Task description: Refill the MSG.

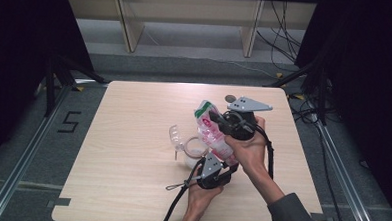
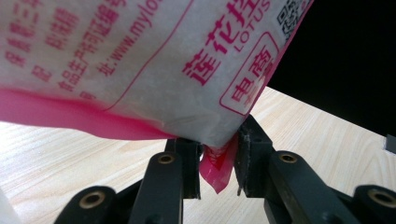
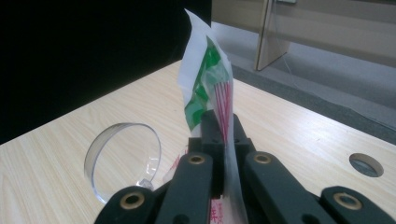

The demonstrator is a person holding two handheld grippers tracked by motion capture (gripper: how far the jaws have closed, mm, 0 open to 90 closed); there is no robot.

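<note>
A white plastic bag (image 1: 212,132) with pink print and a green top is held up over the middle of the table. My left gripper (image 1: 220,163) is shut on the bag's lower pink corner (image 2: 217,170), and the printed bag (image 2: 140,60) rises above its jaws. My right gripper (image 1: 217,118) is shut on the bag's upper part, just under the green top (image 3: 208,77); its jaws (image 3: 223,130) pinch the thin film flat. The bag slants from upper left to lower right between the two grippers.
A clear plastic jar (image 1: 193,149) stands on the wooden table (image 1: 131,163) just left of the bag, with its round clear lid (image 1: 174,133) (image 3: 123,158) tipped up beside it. A small round hole (image 1: 230,98) (image 3: 366,164) sits near the table's far edge.
</note>
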